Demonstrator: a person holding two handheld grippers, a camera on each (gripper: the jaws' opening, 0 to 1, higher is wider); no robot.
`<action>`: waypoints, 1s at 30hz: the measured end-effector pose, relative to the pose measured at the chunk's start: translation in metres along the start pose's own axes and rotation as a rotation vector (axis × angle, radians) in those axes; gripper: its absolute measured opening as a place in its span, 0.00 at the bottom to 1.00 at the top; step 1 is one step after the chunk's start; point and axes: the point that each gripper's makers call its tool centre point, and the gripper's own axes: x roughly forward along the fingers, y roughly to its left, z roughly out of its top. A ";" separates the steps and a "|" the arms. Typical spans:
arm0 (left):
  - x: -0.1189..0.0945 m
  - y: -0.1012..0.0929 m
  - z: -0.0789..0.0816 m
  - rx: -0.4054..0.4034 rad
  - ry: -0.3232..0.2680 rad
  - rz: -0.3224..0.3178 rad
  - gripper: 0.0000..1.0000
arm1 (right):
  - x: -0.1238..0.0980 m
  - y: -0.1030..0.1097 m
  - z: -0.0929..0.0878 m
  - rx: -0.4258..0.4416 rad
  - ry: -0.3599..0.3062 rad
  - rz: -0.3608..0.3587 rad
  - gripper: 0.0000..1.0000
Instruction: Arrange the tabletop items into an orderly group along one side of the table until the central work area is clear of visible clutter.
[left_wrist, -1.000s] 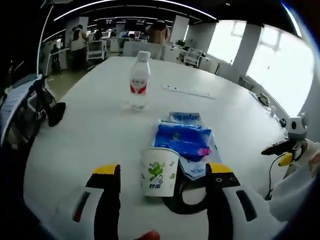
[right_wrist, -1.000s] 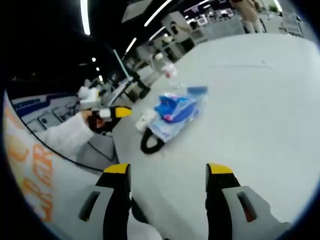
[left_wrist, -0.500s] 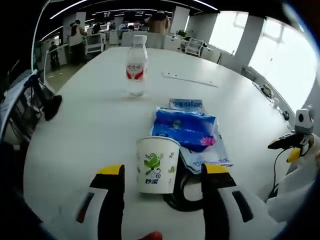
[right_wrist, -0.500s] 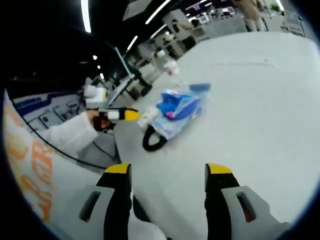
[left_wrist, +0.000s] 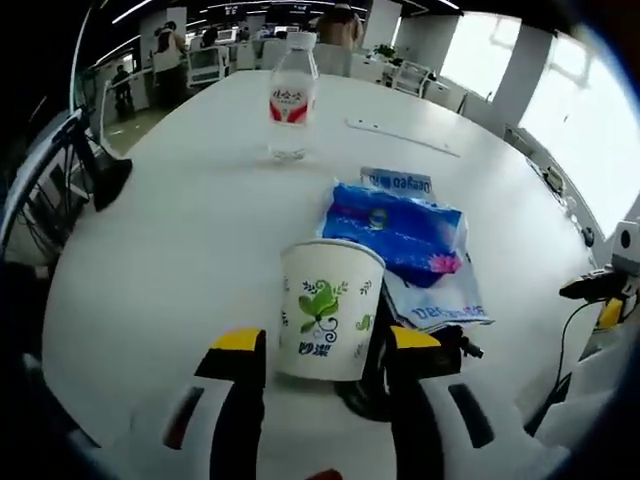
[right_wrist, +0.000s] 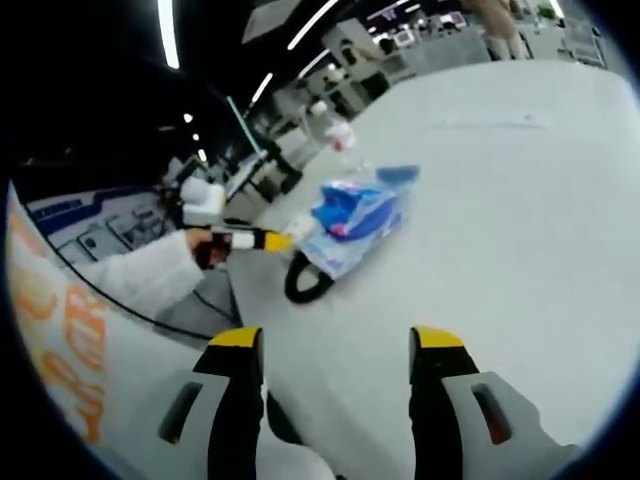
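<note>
Left gripper brackets the paper cup — right gripper gapes, empty.

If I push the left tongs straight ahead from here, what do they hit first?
The paper cup: it stands between the open left tongs, already about level with their tips. Behind it lies the blue tissue pack; exact depth is hard to judge.

White paper cup with green leaf print, blue tissue pack, red-labelled clear bottle

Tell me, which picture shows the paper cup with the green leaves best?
The left gripper view: the paper cup stands big and upright between the left gripper jaws. In the right gripper view it is a tiny white blur beside the blue pack.
</note>
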 end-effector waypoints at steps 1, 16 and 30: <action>0.000 -0.001 -0.001 0.006 0.004 -0.001 0.46 | 0.000 0.000 0.000 0.001 0.000 0.000 0.58; -0.001 0.000 -0.008 0.005 -0.016 0.010 0.36 | -0.001 -0.005 0.001 0.010 -0.005 -0.008 0.58; -0.042 -0.007 0.008 -0.083 -0.228 -0.041 0.34 | -0.003 0.001 0.003 0.055 -0.027 0.012 0.58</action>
